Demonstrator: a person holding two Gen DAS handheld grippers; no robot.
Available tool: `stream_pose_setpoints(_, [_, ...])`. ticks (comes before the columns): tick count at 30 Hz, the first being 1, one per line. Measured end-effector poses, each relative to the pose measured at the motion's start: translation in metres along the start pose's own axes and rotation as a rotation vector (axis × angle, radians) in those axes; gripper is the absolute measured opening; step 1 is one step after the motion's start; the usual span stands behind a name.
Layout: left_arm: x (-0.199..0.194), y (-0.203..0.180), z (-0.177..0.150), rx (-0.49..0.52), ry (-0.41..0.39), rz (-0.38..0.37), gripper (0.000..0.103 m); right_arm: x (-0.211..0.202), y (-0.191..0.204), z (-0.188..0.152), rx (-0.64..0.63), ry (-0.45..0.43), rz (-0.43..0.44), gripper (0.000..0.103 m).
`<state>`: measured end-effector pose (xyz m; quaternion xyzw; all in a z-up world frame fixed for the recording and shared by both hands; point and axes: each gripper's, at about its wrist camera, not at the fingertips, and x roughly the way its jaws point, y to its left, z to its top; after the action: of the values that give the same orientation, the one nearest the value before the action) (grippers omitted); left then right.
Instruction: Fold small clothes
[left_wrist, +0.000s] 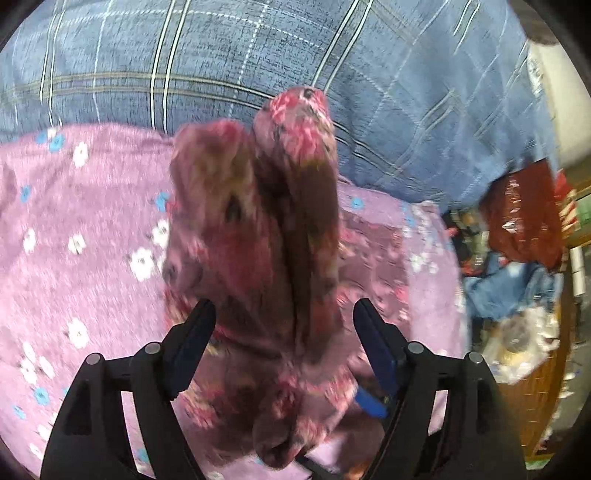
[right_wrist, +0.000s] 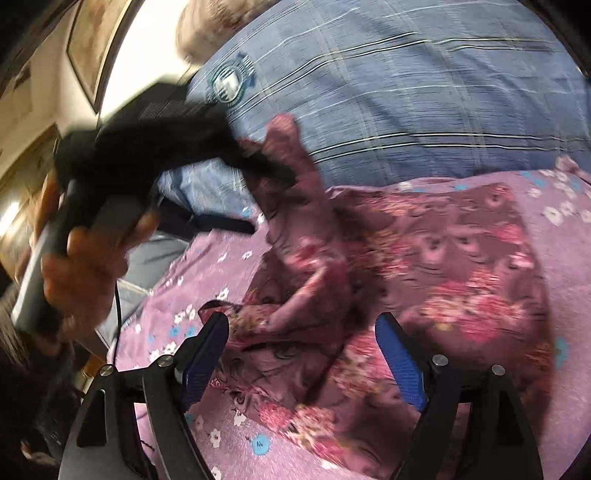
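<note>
Garment (right_wrist: 424, 266), a maroon floral piece, lay partly spread on the bed (right_wrist: 221, 273), its flat part toward the bed's far edge by the person's blue shirt (right_wrist: 406, 92). The left hand-held gripper (left_wrist: 284, 321) stood with jaws wide apart; a bunched fold rose between them (blur hid whether either pad touched it). The right hand-held gripper (right_wrist: 303, 343) was likewise wide open, holding nothing, with crumpled cloth lying just ahead between its fingers. A raised ridge ran away from both grippers toward the shirt. My guess is the left was nearer that ridge. Open bedspread lay on the near side for laying the fold down.
</note>
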<state>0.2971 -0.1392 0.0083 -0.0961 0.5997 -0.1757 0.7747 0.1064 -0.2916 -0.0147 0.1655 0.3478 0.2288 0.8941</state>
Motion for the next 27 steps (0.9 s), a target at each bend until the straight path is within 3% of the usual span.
stream_pose_setpoints(3, [0.014, -0.004, 0.007, -0.001, -0.005, 0.07, 0.075, 0.024, 0.003, -0.003, 0.009, 0.014, 0.002, 0.083])
stream_pose_setpoints(4, [0.018, -0.006, 0.007, 0.005, -0.017, 0.087, 0.057, 0.027, 0.003, -0.004, 0.013, -0.002, -0.007, 0.08])
stream_pose_setpoints(5, [0.019, -0.008, 0.008, 0.014, -0.02, 0.092, 0.031, 0.029, 0.002, -0.005, 0.017, -0.023, -0.005, 0.054])
stream_pose_setpoints(7, [0.02, -0.014, 0.008, 0.029, -0.017, 0.061, 0.016, 0.029, -0.003, -0.003, 0.036, -0.033, -0.014, 0.023])
stream_pose_setpoints(13, [0.018, -0.064, 0.006, 0.093, -0.029, -0.084, 0.015, -0.038, -0.044, -0.003, 0.277, -0.146, 0.122, 0.018])
stream_pose_setpoints(15, [0.035, -0.082, 0.003, 0.121, 0.008, -0.079, 0.016, -0.045, -0.058, -0.007, 0.321, -0.101, 0.082, 0.018])
stream_pose_setpoints(18, [0.053, -0.101, -0.005, 0.155, 0.04, -0.068, 0.017, -0.032, -0.08, -0.017, 0.364, 0.043, -0.014, 0.02])
stream_pose_setpoints(22, [0.02, -0.085, -0.005, 0.112, -0.064, -0.184, 0.027, -0.039, -0.085, -0.017, 0.365, 0.045, -0.023, 0.033])
stream_pose_setpoints(23, [0.011, -0.076, -0.002, 0.095, -0.092, -0.199, 0.036, -0.048, -0.087, -0.014, 0.37, 0.007, -0.028, 0.037])
stream_pose_setpoints(25, [-0.009, -0.05, -0.002, 0.057, -0.162, -0.184, 0.056, -0.066, -0.093, -0.011, 0.401, -0.082, -0.053, 0.047])
stream_pose_setpoints(27, [-0.018, -0.024, -0.006, 0.04, -0.202, -0.149, 0.057, -0.08, -0.1, -0.009, 0.446, -0.17, -0.068, 0.058])
